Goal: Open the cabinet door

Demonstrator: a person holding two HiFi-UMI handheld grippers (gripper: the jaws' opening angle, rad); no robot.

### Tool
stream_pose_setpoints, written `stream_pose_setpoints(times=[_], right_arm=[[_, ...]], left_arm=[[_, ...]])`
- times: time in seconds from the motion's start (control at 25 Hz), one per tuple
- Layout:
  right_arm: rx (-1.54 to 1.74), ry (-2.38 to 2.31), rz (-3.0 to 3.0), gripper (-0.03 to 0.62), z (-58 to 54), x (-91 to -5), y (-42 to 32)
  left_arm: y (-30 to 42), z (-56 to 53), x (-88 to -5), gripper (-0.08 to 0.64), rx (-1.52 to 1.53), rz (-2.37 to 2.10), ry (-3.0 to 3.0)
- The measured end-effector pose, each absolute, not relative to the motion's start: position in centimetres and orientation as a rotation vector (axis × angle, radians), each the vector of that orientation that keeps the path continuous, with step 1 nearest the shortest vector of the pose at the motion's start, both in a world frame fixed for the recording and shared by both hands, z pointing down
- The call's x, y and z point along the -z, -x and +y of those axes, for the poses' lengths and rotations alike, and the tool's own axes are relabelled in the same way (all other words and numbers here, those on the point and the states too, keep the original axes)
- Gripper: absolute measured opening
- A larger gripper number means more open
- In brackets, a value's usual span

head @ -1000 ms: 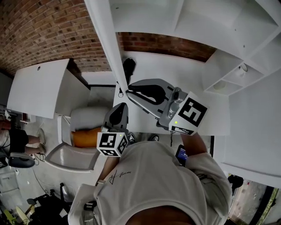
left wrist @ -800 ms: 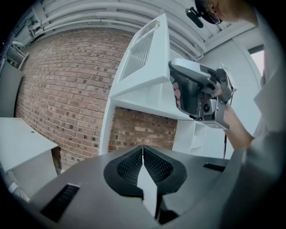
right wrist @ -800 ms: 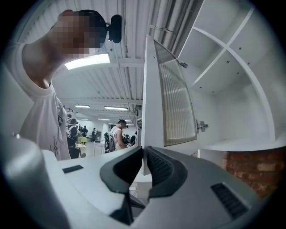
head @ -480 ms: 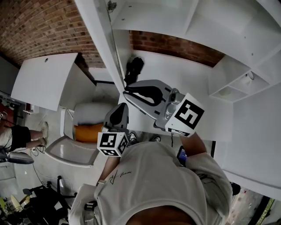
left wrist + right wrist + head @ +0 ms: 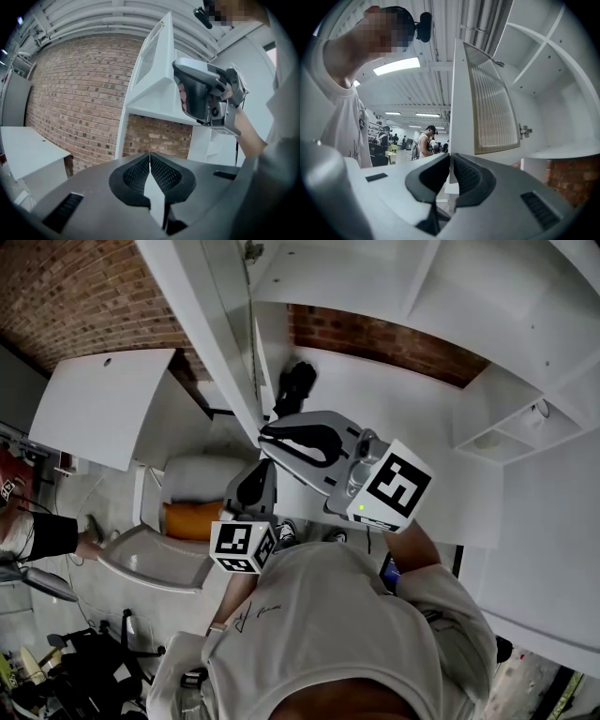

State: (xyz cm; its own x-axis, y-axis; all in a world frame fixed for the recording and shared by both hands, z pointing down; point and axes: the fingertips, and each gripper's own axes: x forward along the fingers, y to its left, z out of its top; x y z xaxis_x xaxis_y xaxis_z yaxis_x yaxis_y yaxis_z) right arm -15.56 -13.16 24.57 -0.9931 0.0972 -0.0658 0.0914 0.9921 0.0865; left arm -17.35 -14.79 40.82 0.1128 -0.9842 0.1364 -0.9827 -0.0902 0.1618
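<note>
The right gripper (image 5: 450, 158) has its grey jaws almost together, pinched on the thin free edge of the tall white cabinet door with a ribbed glass panel (image 5: 493, 103). That door rises straight up from the jaw tips and stands swung out from the white open-shelved cabinet (image 5: 543, 70) to the jaws' right. The left gripper (image 5: 150, 155) has its black ribbed jaws closed together on nothing, with the red brick wall (image 5: 79, 93) ahead of them and the right gripper above and to their right.
</note>
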Motion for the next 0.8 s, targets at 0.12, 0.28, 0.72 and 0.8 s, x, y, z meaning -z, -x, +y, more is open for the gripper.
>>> stream_pose_setpoints(times=[0.12, 0.28, 0.72, 0.8], right_arm=[[-0.129, -0.157, 3.058, 0.044, -12.8, -24.6, 16.3], [-0.122, -0.182, 3.057, 0.044, -12.5, -24.8, 17.0], [-0.116, -0.243, 3.057, 0.038, -11.0, -24.3, 18.9], [-0.128, -0.254, 3.055, 0.038, -10.9, -24.4, 19.2]], left_arm=[[17.9, -14.5, -40.9, 0.017, 0.007, -1.971, -2.166], [18.4, -14.2, -41.1, 0.017, 0.014, -1.982, -2.151], [19.5, -13.0, -41.1, 0.017, 0.026, -2.007, -2.128], [19.8, -12.8, -41.1, 0.017, 0.029, -2.012, -2.123]])
